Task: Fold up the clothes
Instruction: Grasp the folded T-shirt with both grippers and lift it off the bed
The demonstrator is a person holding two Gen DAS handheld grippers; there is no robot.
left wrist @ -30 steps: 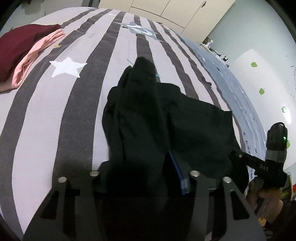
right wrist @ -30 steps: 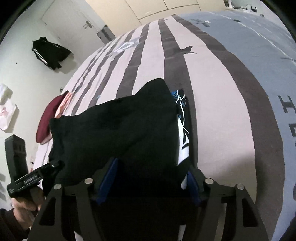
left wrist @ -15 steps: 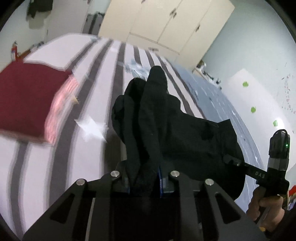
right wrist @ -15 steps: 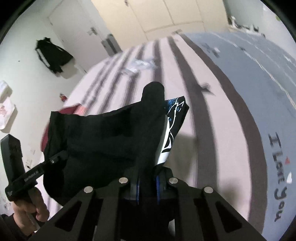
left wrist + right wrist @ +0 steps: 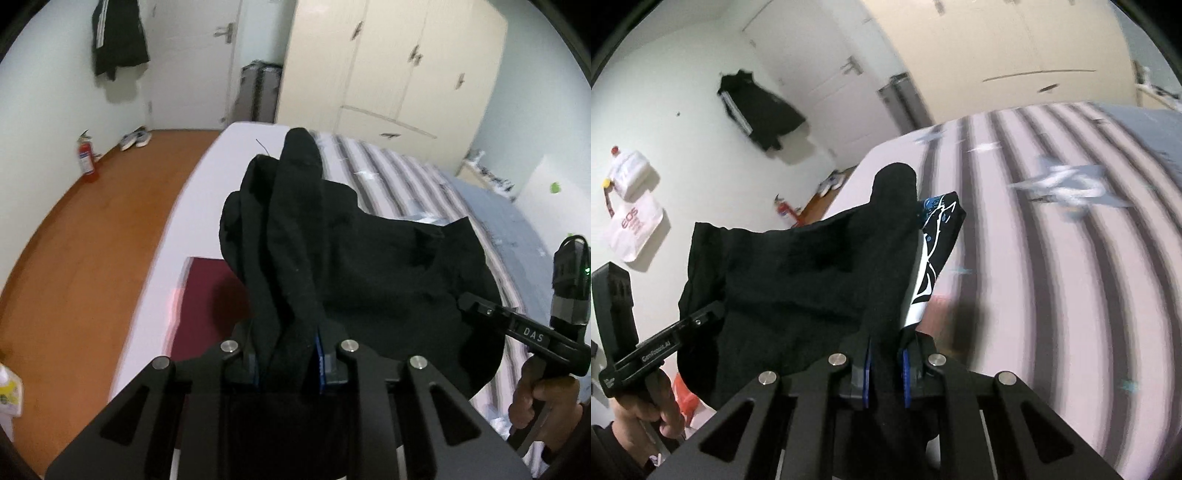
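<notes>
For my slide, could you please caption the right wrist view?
Right gripper shut on a black printed garment, lifted above the striped bed.

Striped bed (image 5: 388, 173), maroon folded garment (image 5: 207, 295) on it

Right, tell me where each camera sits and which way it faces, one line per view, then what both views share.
Left wrist view: sits on the left gripper, looking forward and down across the striped bed to the door and wardrobe; the right gripper and the hand holding it show at the right edge.
Right wrist view: sits on the right gripper, facing the bed and a white wall; the left gripper and its hand show at lower left.
Shared: the black garment clamped in both, the bed, the hanging black jacket.
</notes>
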